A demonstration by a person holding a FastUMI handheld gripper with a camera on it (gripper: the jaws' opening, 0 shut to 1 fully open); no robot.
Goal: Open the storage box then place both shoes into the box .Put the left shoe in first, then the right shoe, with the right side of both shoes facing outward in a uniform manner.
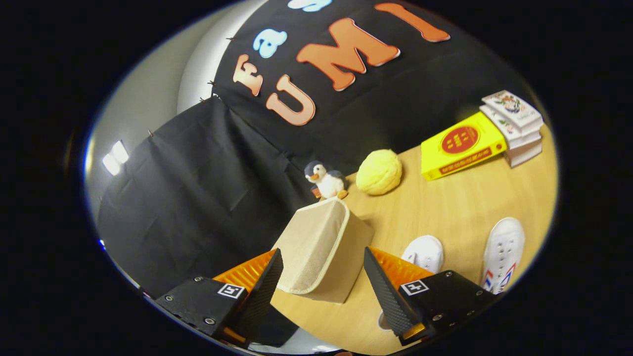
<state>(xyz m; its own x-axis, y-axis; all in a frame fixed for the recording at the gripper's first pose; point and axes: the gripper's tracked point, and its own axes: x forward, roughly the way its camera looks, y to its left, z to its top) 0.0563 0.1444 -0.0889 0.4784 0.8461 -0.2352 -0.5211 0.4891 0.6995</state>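
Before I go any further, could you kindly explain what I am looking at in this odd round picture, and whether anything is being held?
This is the view from a fisheye camera that rides on a hand-held gripper, a two-finger tool that a person carries; there is no robot arm. The two dark wedges low in the view are its fingers, standing apart and open, holding nothing. Between them and just ahead stands a beige fabric storage box on a wooden table. Beside the far finger lie two white shoes. Beyond the box sit a small toy penguin, a yellow round plush, a yellow box and a stack of books. The tilt comes from how the tool is held.
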